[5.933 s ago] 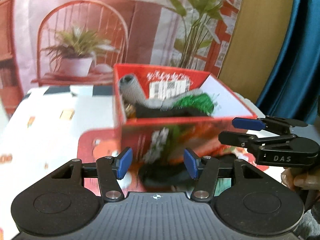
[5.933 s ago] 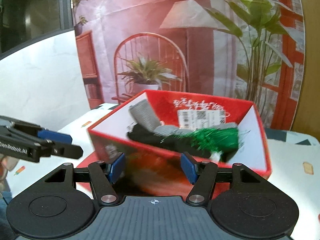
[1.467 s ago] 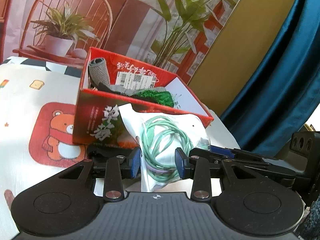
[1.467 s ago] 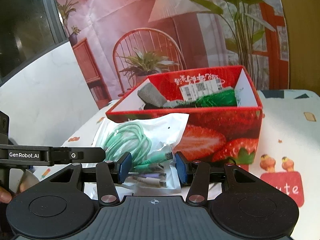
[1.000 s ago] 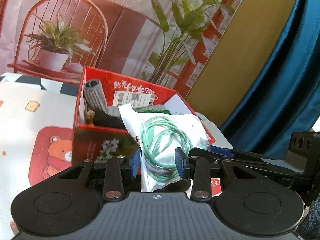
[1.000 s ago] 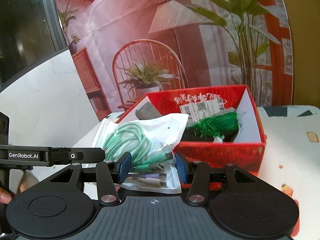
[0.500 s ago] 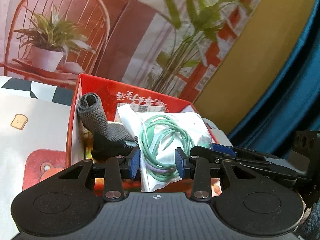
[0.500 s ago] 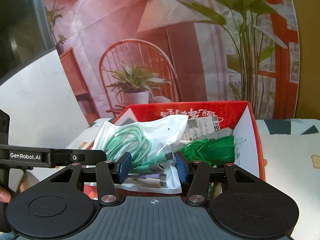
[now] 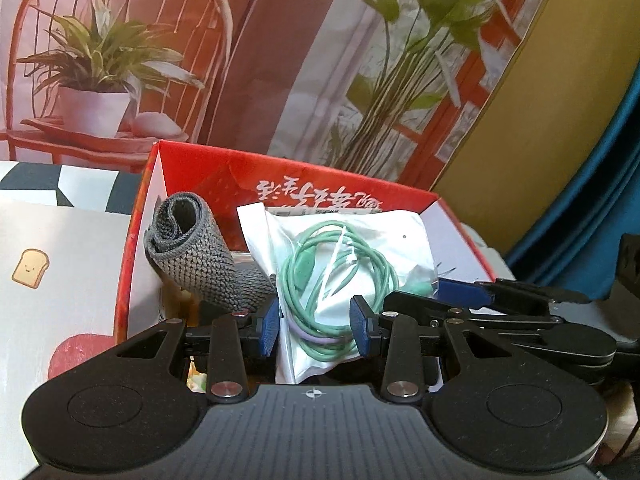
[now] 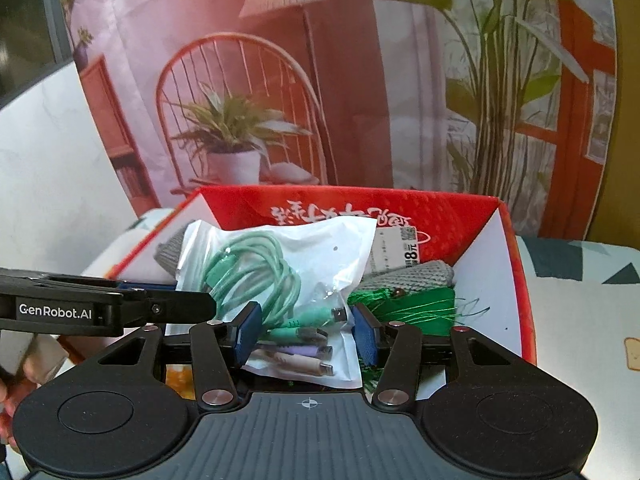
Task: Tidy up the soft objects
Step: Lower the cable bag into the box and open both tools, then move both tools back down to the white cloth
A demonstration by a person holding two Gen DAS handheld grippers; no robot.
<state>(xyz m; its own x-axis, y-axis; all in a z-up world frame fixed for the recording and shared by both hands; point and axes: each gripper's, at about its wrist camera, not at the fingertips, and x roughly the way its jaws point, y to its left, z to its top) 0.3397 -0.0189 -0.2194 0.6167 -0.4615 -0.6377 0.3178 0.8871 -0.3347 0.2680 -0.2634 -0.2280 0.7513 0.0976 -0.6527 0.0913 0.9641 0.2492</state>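
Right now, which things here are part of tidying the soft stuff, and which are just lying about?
Part of the job:
- cable bag, gripped by left gripper and right gripper
- red box
- grey knit roll
- green tassel

Just there:
- tablecloth
- printed backdrop

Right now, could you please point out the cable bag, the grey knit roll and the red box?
cable bag (image 9: 344,264), left wrist view, coiled green cable.
grey knit roll (image 9: 192,256), left wrist view, knitted side.
red box (image 10: 516,280), right wrist view, right wall.

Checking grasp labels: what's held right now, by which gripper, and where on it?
Both grip the clear bag of green cable: left gripper pinches its lower end, right gripper pinches the lower part by the plugs. The bag hangs over the red box.
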